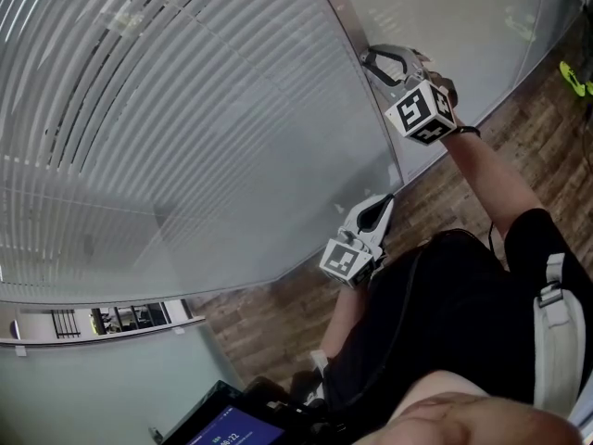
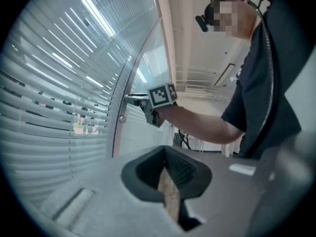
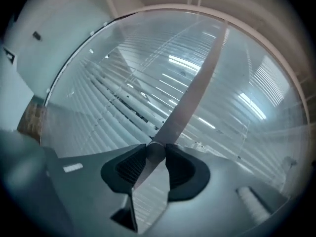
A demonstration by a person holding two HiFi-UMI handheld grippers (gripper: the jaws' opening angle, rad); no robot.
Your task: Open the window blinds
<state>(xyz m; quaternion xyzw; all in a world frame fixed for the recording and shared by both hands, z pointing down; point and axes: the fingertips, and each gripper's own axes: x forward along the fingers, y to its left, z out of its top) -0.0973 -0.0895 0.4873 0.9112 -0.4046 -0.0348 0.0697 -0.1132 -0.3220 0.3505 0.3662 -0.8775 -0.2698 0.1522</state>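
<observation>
blinds (image 1: 139,109) sit behind the glass wall (image 1: 278,202), filling the upper left of the head view, slats level with thin gaps. a metal post (image 1: 347,26) runs down the glass at the blinds' right edge. right tongs (image 1: 367,58) are held up at that post, arm stretched out, clenched on a small round knob (image 3: 154,154) on it; the right gripper view shows the knob touching both pads, with the post (image 3: 197,83) rising past it. left tongs (image 1: 389,199) hang lower, near the post's bottom end, whether they touch it is unclear; they're pressed together with nothing in them, and wood floor (image 1: 519,146) shows through the slit in the left gripper view (image 2: 165,149). that view also shows the right tongs (image 2: 127,97) against the post (image 2: 118,127) and the blinds (image 2: 44,112) to its left.
</observation>
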